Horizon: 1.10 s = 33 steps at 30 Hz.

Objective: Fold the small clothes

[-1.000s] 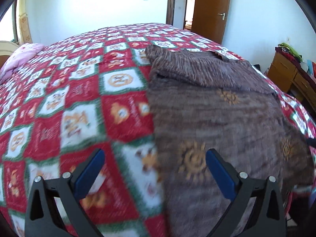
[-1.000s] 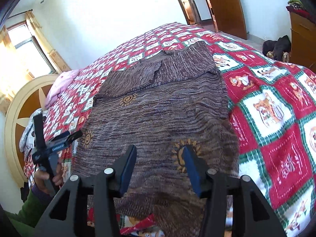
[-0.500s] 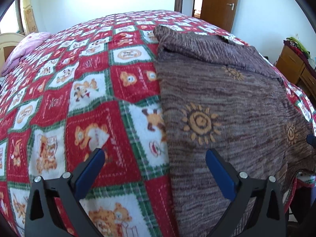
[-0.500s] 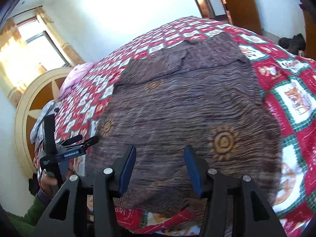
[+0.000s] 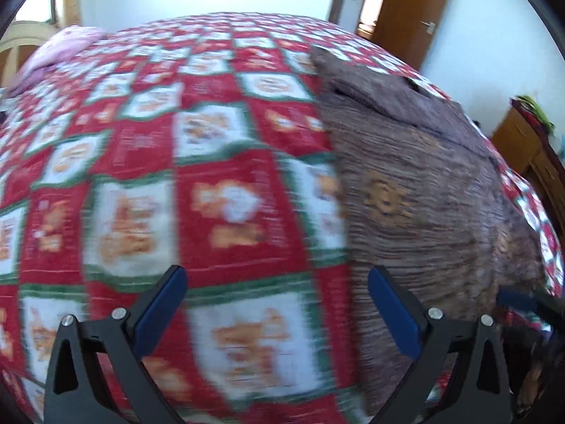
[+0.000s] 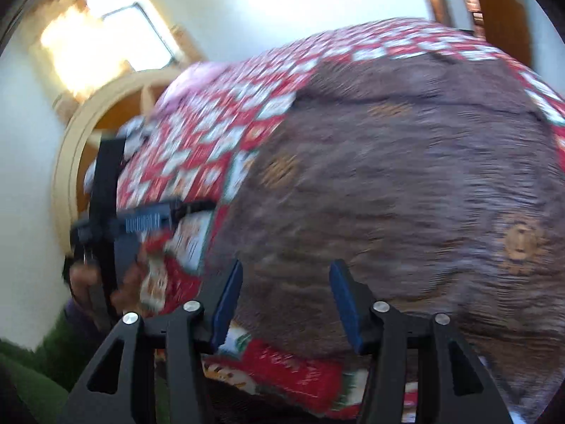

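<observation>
left gripper (image 5: 277,304) spread wide, tilted down over quilt (image 5: 148,190) by garment's left edge | right gripper (image 6: 286,300) half spread, just opening further, empty, above near hem | brown garment (image 6: 406,190) lay flat on bed

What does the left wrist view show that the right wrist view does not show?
Only the left wrist view shows the open left gripper, a brown door with a red sign and a wooden dresser. Only the right wrist view shows the open right gripper, its jaws just widened, empty, a bright window, a rounded headboard and a hand. Both show the brown sweater on the red checked bedspread.
</observation>
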Tool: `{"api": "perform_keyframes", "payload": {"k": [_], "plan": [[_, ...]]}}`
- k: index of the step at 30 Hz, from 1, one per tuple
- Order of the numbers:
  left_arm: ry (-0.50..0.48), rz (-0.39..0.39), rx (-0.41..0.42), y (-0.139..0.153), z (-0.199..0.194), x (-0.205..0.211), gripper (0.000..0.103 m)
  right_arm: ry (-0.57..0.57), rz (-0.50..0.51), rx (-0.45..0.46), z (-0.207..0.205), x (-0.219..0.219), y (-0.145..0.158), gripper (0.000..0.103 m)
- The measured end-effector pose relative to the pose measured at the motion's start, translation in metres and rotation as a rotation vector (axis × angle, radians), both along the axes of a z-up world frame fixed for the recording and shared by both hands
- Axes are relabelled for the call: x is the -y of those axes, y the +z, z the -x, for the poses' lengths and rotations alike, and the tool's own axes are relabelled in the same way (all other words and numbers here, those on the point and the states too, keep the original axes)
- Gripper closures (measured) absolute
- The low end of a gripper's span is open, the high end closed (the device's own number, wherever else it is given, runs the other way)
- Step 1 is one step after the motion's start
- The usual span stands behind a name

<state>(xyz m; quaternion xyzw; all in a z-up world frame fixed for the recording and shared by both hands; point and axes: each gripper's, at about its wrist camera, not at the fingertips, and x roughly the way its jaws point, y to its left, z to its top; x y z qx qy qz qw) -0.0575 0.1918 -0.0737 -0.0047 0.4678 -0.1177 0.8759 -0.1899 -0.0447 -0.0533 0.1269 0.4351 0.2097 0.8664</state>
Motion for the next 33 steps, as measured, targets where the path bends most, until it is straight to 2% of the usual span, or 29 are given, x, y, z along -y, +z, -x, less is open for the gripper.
{"api": "perform_keyframes", "payload": {"k": [3, 5, 8, 10, 12, 16, 17, 18, 19, 20, 21, 22, 25, 28, 31, 33], "plan": [[0.026, -0.065, 0.021, 0.004, 0.001, -0.015, 0.0, 0.151, 0.032, -0.022, -0.004, -0.038, -0.012, 0.045], [0.029, -0.103, 0.041, 0.007, 0.003, -0.023, 0.0, 0.257, 0.093, -0.019, -0.004, -0.065, -0.019, 0.045], [0.029, -0.137, 0.047, 0.009, 0.005, -0.033, 0.0, 0.346, 0.172, -0.034, -0.009, -0.094, -0.031, 0.045], [0.019, -0.129, 0.055, 0.01, 0.007, -0.038, 0.0, 0.379, 0.204, -0.054, -0.014, -0.107, -0.039, 0.045], [0.013, -0.084, 0.091, 0.014, 0.009, -0.045, 0.0, 0.418, 0.234, -0.055, -0.015, -0.117, -0.046, 0.045], [0.025, -0.025, 0.154, 0.024, 0.007, -0.052, 0.0, 0.446, 0.357, 0.009, -0.011, -0.133, -0.05, 0.045], [0.016, -0.019, 0.175, 0.027, 0.005, -0.053, 0.0, 0.449, 0.367, 0.016, -0.01, -0.133, -0.05, 0.046], [0.007, -0.015, 0.185, 0.029, 0.004, -0.052, 0.0, 0.447, 0.377, 0.019, -0.009, -0.132, -0.05, 0.052], [-0.012, -0.006, 0.191, 0.031, 0.002, -0.051, 0.0, 0.431, 0.406, 0.021, -0.011, -0.128, -0.049, 0.068], [-0.037, 0.005, 0.189, 0.033, 0.0, -0.049, 0.0, 0.419, 0.405, 0.013, -0.014, -0.123, -0.047, 0.087], [-0.059, 0.014, 0.187, 0.035, -0.001, -0.046, 0.0, 0.407, 0.358, -0.011, -0.018, -0.116, -0.045, 0.095], [-0.087, 0.019, 0.188, 0.037, -0.002, -0.043, 0.0, 0.371, 0.264, -0.046, -0.027, -0.101, -0.04, 0.101], [-0.171, 0.012, 0.205, 0.041, -0.004, -0.027, 0.0, 0.276, 0.108, -0.068, -0.043, -0.062, -0.027, 0.101], [-0.276, -0.024, 0.21, 0.039, -0.006, -0.006, 0.0, 0.181, 0.011, -0.071, -0.056, -0.025, -0.017, 0.101], [-0.402, -0.037, 0.209, 0.037, -0.005, 0.019, 0.0, 0.121, -0.006, -0.069, -0.068, -0.005, -0.014, 0.101], [-0.522, -0.057, 0.191, 0.033, -0.005, 0.04, 0.0, 0.103, -0.022, -0.078, -0.075, 0.0, -0.014, 0.101]]}}
